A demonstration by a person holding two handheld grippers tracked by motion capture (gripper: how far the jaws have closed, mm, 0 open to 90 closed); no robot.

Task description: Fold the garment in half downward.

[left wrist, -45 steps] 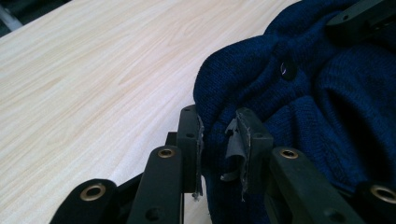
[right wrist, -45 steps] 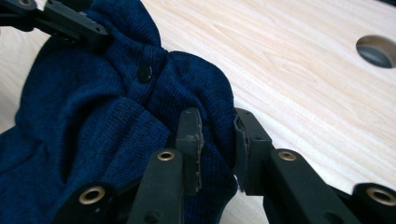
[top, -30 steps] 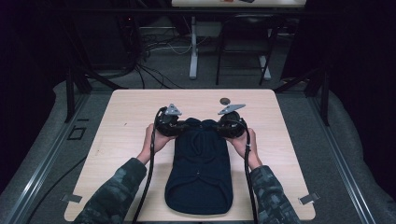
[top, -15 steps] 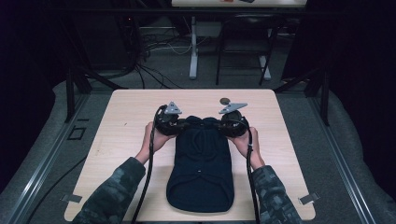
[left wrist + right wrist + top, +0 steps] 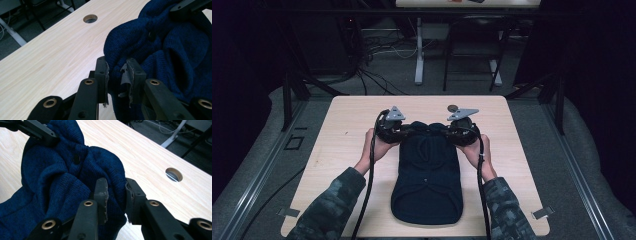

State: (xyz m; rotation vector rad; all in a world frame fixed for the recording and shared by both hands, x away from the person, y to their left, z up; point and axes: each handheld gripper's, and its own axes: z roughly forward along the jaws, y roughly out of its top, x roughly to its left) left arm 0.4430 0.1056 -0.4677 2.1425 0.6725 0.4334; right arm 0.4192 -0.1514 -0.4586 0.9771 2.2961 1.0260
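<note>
A dark navy knitted garment (image 5: 427,175) with small dark buttons lies folded lengthwise down the middle of the light wooden table (image 5: 347,130). My left gripper (image 5: 398,131) is shut on the far left corner of the knit (image 5: 160,50), the cloth pinched between its jaws. My right gripper (image 5: 456,131) is shut on the far right corner of the garment (image 5: 62,177). In each gripper view the other gripper's black jaw pokes in at the top. The far end is bunched up between the two grippers.
A round cable hole (image 5: 452,107) sits in the table near its far edge, just behind the right gripper. Black cables (image 5: 371,175) trail back along both forearms. Beyond the table are metal legs and cords on a grey floor.
Both grippers have drawn the garment's far end slightly away from the person, and the near hem has slid a little up the table with it.
</note>
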